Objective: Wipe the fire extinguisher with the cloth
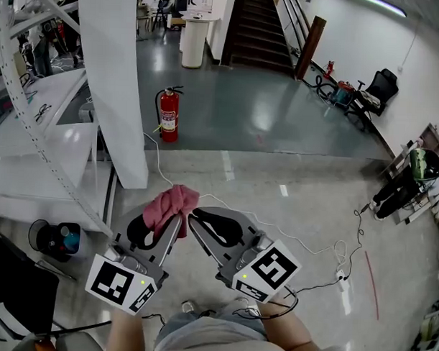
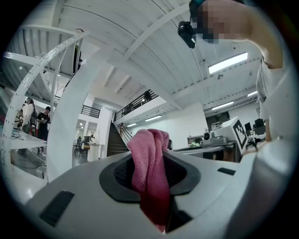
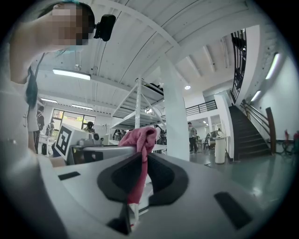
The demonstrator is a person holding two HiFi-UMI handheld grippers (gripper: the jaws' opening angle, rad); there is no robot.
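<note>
The red fire extinguisher (image 1: 168, 115) stands upright on the grey floor, well ahead of me and beside a white column. A pink cloth (image 1: 172, 205) is bunched at the tips of both grippers, which I hold close to my body and far from the extinguisher. My left gripper (image 1: 176, 221) is shut on the cloth (image 2: 149, 163), which fills the slot between its dark pads. From the right, my right gripper (image 1: 192, 220) meets it tip to tip. A strip of the cloth (image 3: 144, 137) hangs down between the right gripper's (image 3: 137, 184) nearly closed jaws.
The white column (image 1: 118, 81) rises just left of the extinguisher, with a white shelving rack (image 1: 34, 129) further left. A black bucket (image 1: 55, 237) sits at lower left. White and black cables (image 1: 325, 250) trail over the floor at right. Stairs (image 1: 257, 28) lie beyond.
</note>
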